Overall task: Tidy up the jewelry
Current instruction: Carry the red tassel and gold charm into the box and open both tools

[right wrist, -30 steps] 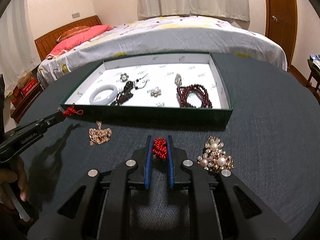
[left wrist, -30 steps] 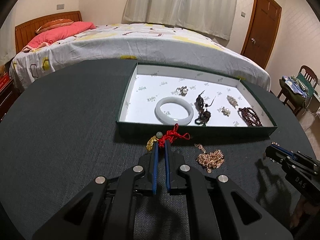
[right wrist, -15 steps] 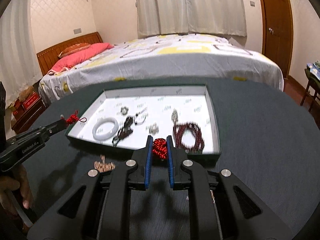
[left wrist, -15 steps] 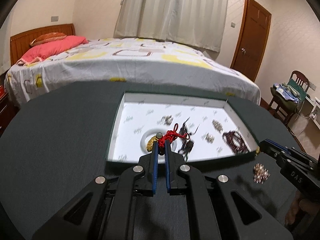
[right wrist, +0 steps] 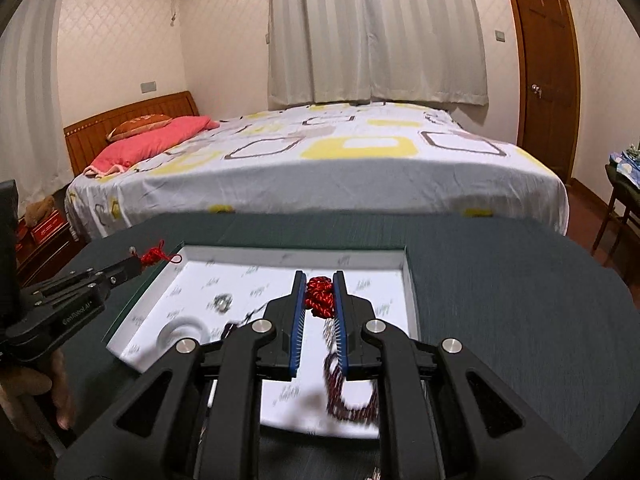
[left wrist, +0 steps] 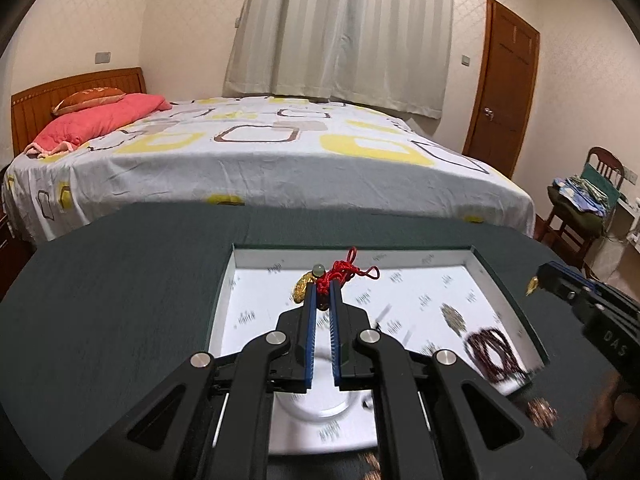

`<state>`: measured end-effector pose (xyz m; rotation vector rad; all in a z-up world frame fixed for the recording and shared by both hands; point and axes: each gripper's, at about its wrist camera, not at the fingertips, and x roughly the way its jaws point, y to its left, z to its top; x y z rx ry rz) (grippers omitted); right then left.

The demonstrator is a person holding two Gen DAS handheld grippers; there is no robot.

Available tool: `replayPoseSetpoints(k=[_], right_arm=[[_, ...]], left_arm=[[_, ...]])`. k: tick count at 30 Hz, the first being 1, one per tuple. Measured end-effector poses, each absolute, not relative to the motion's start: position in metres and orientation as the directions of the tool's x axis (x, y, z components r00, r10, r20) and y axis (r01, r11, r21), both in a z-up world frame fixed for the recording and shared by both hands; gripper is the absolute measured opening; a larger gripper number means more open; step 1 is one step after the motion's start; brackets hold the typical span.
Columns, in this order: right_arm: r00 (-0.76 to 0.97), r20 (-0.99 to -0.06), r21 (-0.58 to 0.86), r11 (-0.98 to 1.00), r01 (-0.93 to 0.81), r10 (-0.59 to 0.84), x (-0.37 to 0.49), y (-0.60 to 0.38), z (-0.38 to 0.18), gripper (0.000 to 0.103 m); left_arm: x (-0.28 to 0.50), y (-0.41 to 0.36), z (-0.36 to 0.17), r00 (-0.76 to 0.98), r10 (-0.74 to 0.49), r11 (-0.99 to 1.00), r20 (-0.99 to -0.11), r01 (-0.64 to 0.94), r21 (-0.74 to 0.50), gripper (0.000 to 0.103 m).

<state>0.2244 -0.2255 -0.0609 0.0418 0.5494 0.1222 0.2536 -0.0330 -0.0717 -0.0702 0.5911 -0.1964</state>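
Observation:
My left gripper (left wrist: pixel 323 288) is shut on a red-cord charm (left wrist: pixel 340 274) with a gold pendant and a green bead, held above the near left part of the white-lined green tray (left wrist: pixel 420 255). My right gripper (right wrist: pixel 319 278) is shut on a red knotted cord (right wrist: pixel 320 298) over the tray's (right wrist: pixel 280 254) middle. In the tray lie a white bangle (right wrist: pixel 180 332), a dark red bead bracelet (left wrist: pixel 494 350), a small brooch (right wrist: pixel 222 302) and a beaded brooch (left wrist: pixel 452 316). Each gripper shows in the other's view: the right gripper (left wrist: pixel 540 278), the left gripper (right wrist: pixel 134 262).
The tray sits on a round dark table (left wrist: pixel 120 288). A pearl brooch (left wrist: pixel 540 414) lies blurred on the table near the tray's front right corner. Beyond the table stand a bed (left wrist: pixel 260 152), a door (left wrist: pixel 508 96) and a chair (left wrist: pixel 580 208) with clothes.
Both grippers have risen and moved forward from the table in front of the tray to above it, each carrying its red-cord piece. The loose jewelry on the table has slid out of view below.

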Motion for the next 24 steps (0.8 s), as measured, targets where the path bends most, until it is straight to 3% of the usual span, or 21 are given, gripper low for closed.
replayPoseSetpoints(k=[7,24], right_arm=[[0.841,-0.532,0.061,0.995,-0.079,0.099,0.258,-0.230,-0.077,0.014],[0.740,-0.671,0.037,0.999,-0.035,0.051,0.302,-0.236,-0.123,0.014]], left_arm=[[0.288,-0.033,-0.086,0.794,-0.183,0.983,-0.579,0.144,-0.112,0.007],[0.320,-0.037,-0.118,0.727,-0.163,0.986,-0.667,0.137,-0.092,0.007]])
